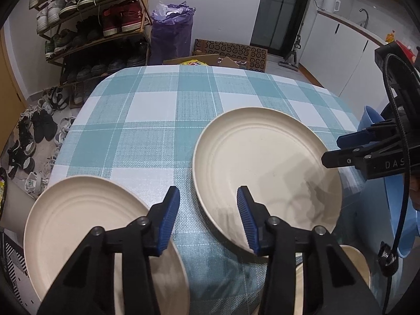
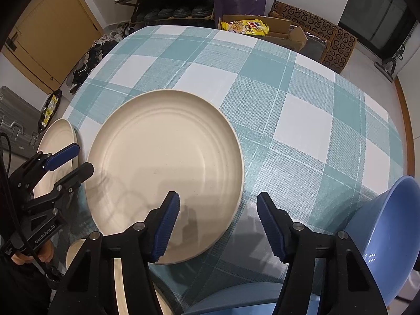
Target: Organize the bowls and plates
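Both grippers point steeply downward; the left gripper (image 1: 208,216) and right gripper (image 2: 218,224) each stand parted, pads gripping nothing.

Home, a combined entry and kitchen-dining room. Wooden shoe rack (image 1: 92,18) packed with sneakers along the far wall, more shoes on the floor (image 1: 34,141) off the table's left edge. Table under a teal plaid cloth (image 1: 162,120). White cabinets with counter, faucet (image 1: 364,15) and kettle (image 1: 329,2) at far right. Cardboard boxes (image 2: 315,39) past the far edge.
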A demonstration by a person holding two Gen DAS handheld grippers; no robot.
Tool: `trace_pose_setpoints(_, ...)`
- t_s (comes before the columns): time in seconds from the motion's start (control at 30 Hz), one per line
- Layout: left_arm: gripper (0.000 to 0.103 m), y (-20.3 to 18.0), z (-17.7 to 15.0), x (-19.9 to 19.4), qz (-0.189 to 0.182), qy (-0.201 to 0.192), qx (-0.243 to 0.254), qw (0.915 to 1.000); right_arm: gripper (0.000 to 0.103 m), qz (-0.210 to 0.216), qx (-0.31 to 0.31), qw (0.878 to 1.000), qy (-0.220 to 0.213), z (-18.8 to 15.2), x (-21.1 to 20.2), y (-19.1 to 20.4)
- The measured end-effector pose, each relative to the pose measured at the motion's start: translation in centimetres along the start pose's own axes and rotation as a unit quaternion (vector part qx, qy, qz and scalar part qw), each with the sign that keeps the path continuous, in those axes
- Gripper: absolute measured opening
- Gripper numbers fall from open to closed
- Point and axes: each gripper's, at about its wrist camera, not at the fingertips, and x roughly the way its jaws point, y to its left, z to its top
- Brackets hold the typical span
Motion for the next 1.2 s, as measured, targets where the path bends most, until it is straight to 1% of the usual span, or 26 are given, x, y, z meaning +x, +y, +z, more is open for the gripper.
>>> trace_pose_setpoints(0.07,0.035,0.0,0.0,0.1,-0.006,0.000,0.000,1.0000,0.059,-0.002,-0.003,1.000,0.004,0.0,0.3,0.1)
trace_pose_setpoints(0.13,0.034,0.0,-0.1,0.2,-0.013,0.004,-0.001,0.9999,0.055,-0.002,-0.005,1.000,0.007,0.0,0.5,0.1)
trace_pose_setpoints(0.2,0.027,0.0,-0.2,0.3,-0.020,0.004,-0.002,0.9998,0.054,-0.002,-0.007,1.000,0.009,0.0,0.7,0.2)
trace_pose_setpoints(0.23,0.026,0.0,-0.2,0.3,-0.021,0.003,-0.001,0.9998,0.054,-0.002,-0.007,1.000,0.010,0.0,0.8,0.2)
trace_pose_setpoints(0.43,0.026,0.0,-0.1,0.7,-0.014,0.014,0.000,0.9998,0.053,-0.002,-0.007,1.000,0.017,0.1,1.3,0.1)
trace_pose_setpoints(0.57,0.026,-0.1,-0.2,1.4,-0.010,0.031,0.001,0.9995,0.053,-0.003,-0.007,1.000,0.024,0.2,1.8,0.2)
trace_pose_setpoints(0.73,0.026,-0.2,-0.4,2.3,-0.015,0.051,-0.005,0.9986,0.053,0.001,0.002,0.999,0.037,0.4,2.5,0.0)
trace_pose_setpoints(0.93,0.026,-0.5,-0.6,2.5,-0.014,0.053,0.001,0.9985,0.040,0.004,0.006,0.999,0.044,0.3,3.3,-0.1)
trace_pose_setpoints(1.0,0.025,-0.5,-0.6,2.5,-0.013,0.051,0.001,0.9986,0.033,0.003,0.004,0.999,0.042,0.2,3.2,0.0)
trace_pose_setpoints(1.03,0.025,-0.5,-0.7,2.5,-0.012,0.051,0.000,0.9986,0.033,0.000,0.003,0.999,0.041,0.2,3.2,0.1)
trace_pose_setpoints(1.2,0.021,-0.5,-0.7,2.4,-0.007,0.047,0.001,0.9989,0.021,-0.011,0.004,0.999,0.037,-0.2,3.1,-0.1)
